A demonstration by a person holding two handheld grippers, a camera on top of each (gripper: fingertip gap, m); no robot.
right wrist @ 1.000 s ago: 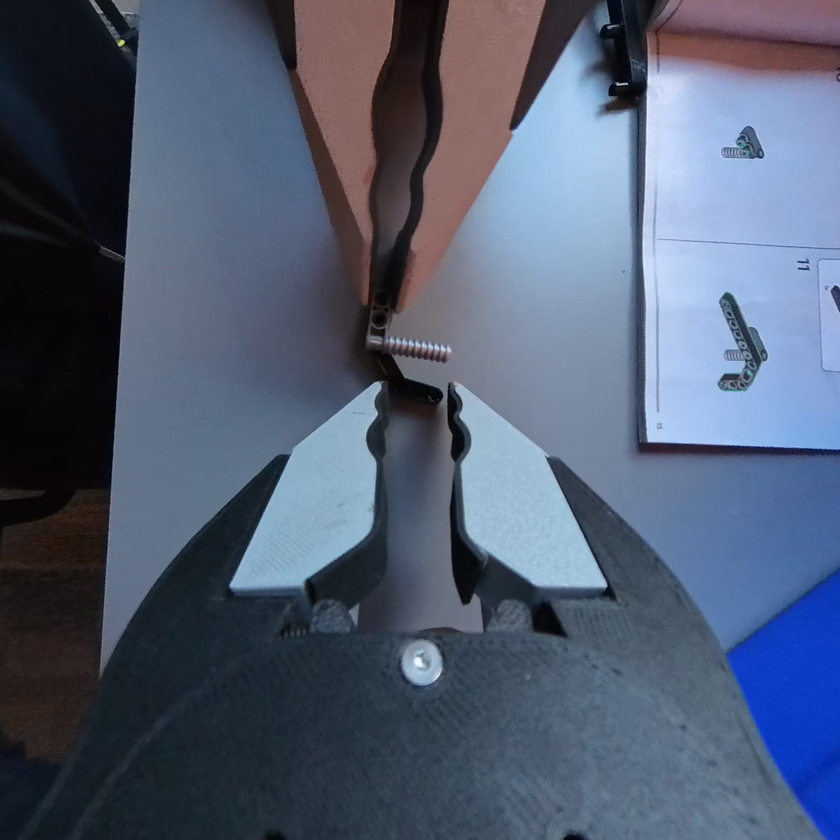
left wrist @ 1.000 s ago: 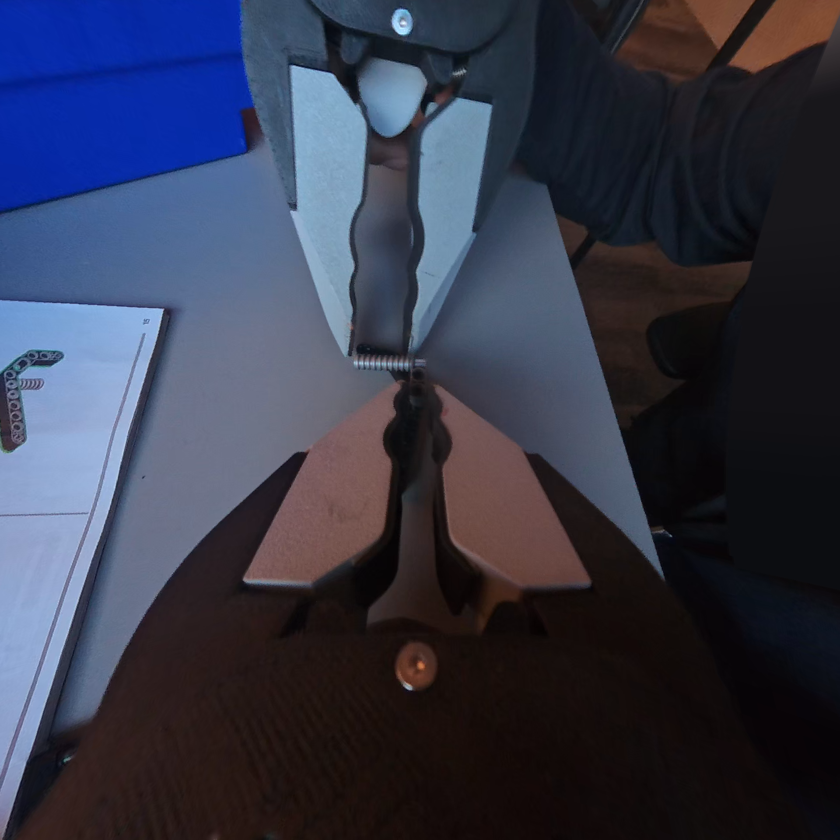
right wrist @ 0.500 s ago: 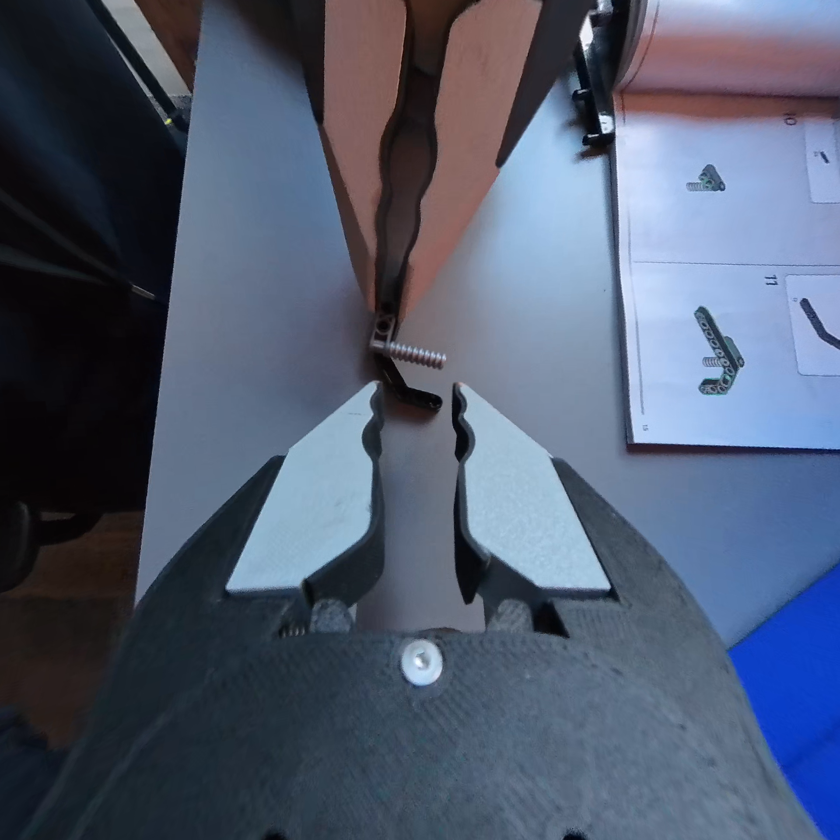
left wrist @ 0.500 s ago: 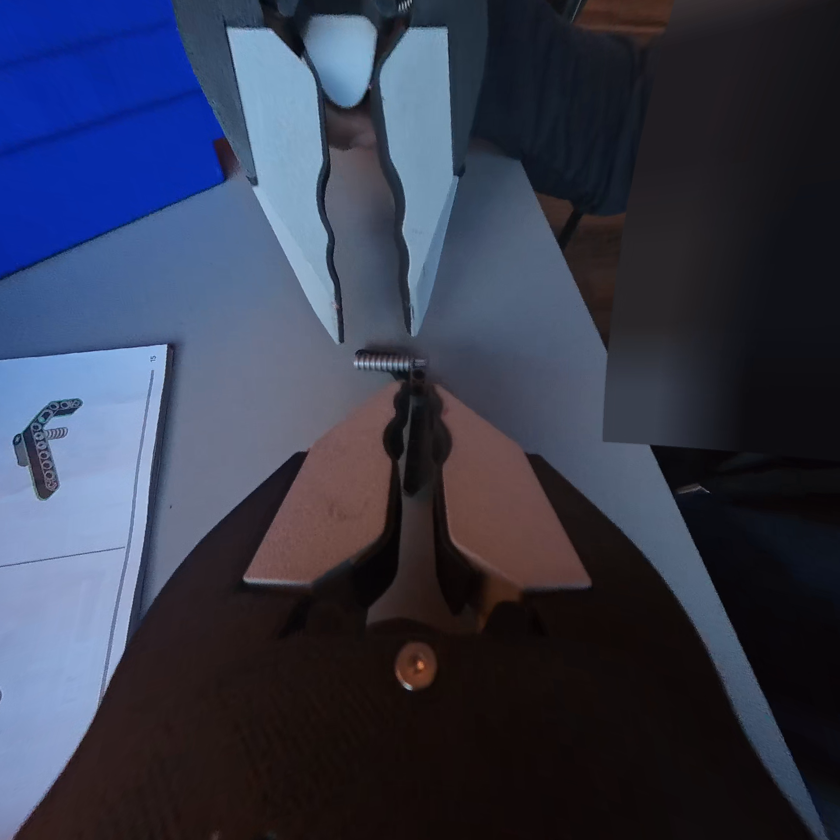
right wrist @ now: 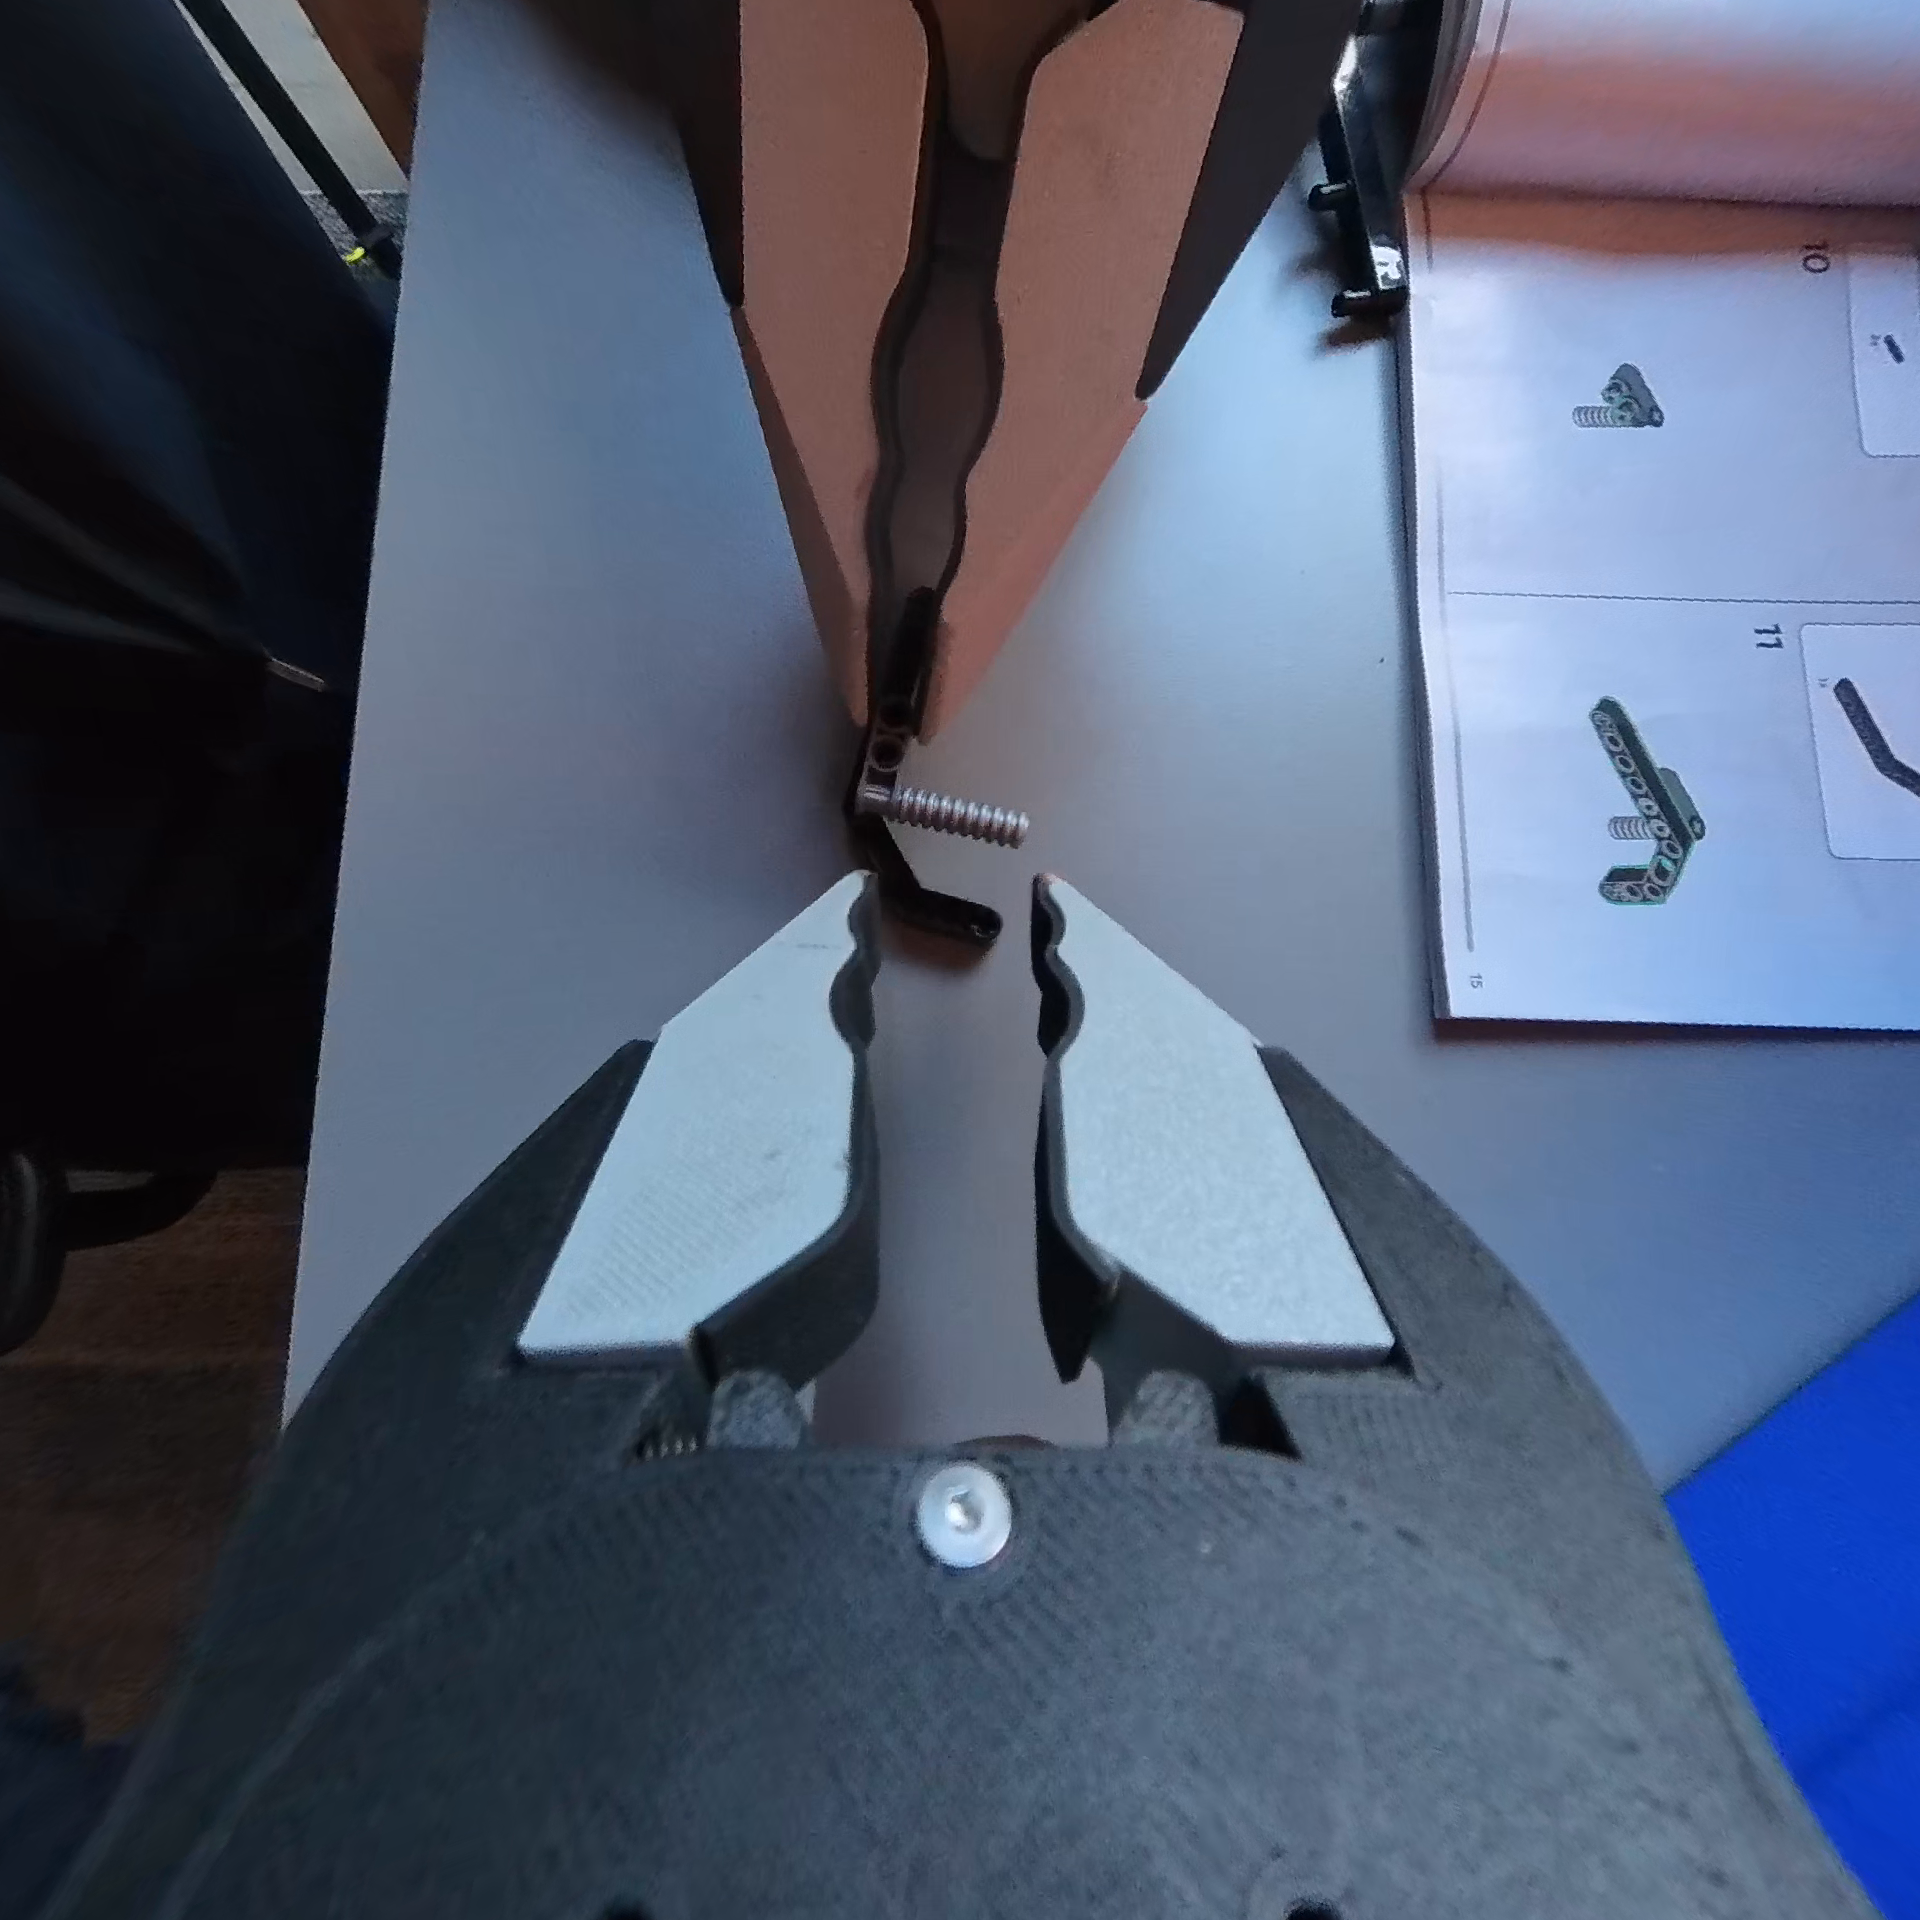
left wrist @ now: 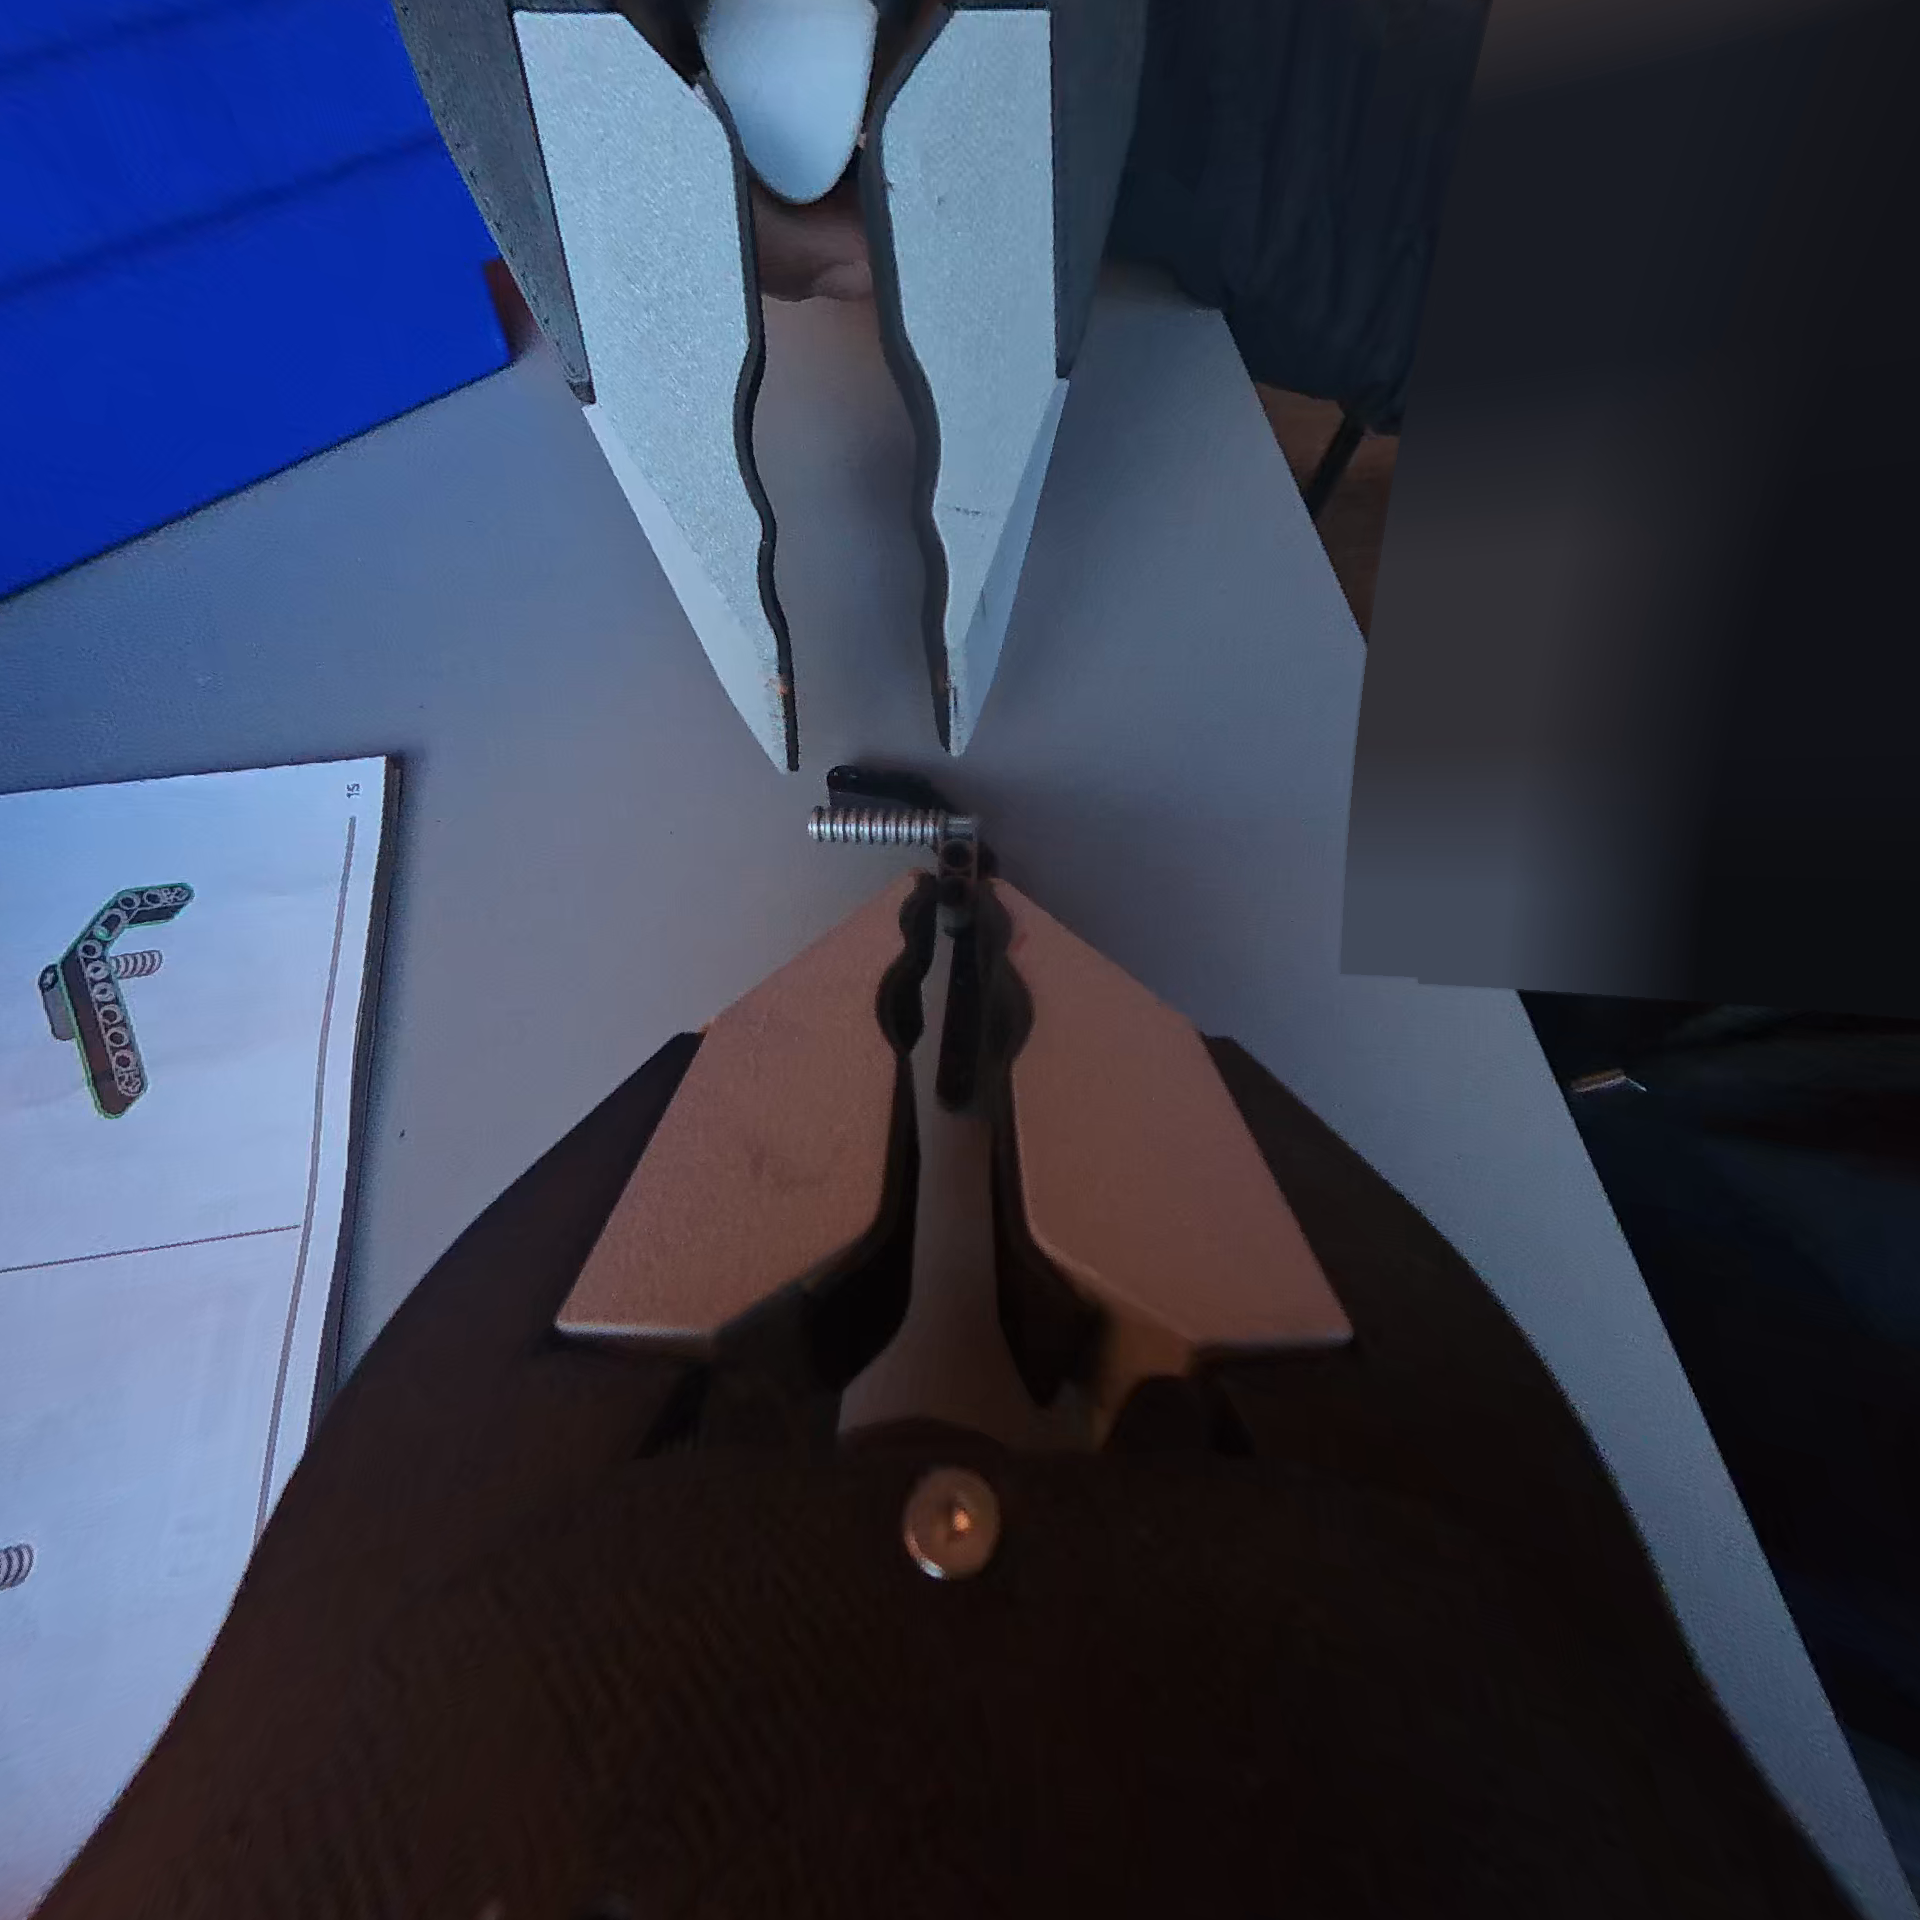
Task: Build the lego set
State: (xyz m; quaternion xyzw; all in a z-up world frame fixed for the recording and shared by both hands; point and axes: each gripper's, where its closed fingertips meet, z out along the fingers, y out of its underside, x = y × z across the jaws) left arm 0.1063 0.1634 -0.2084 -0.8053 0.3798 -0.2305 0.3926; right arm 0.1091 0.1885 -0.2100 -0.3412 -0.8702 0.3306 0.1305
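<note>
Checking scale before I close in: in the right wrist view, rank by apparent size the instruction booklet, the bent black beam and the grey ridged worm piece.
1. Instruction booklet, though partly cut off by the frame.
2. Bent black beam, partly hidden inside the left tool.
3. Grey ridged worm piece, clearly smallest.

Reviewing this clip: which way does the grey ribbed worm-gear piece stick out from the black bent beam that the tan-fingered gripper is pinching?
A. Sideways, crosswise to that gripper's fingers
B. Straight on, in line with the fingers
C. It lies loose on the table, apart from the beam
A: the worm gear juts sideways from the bent beam clamped in the left gripper, while the right gripper stands open.
</note>
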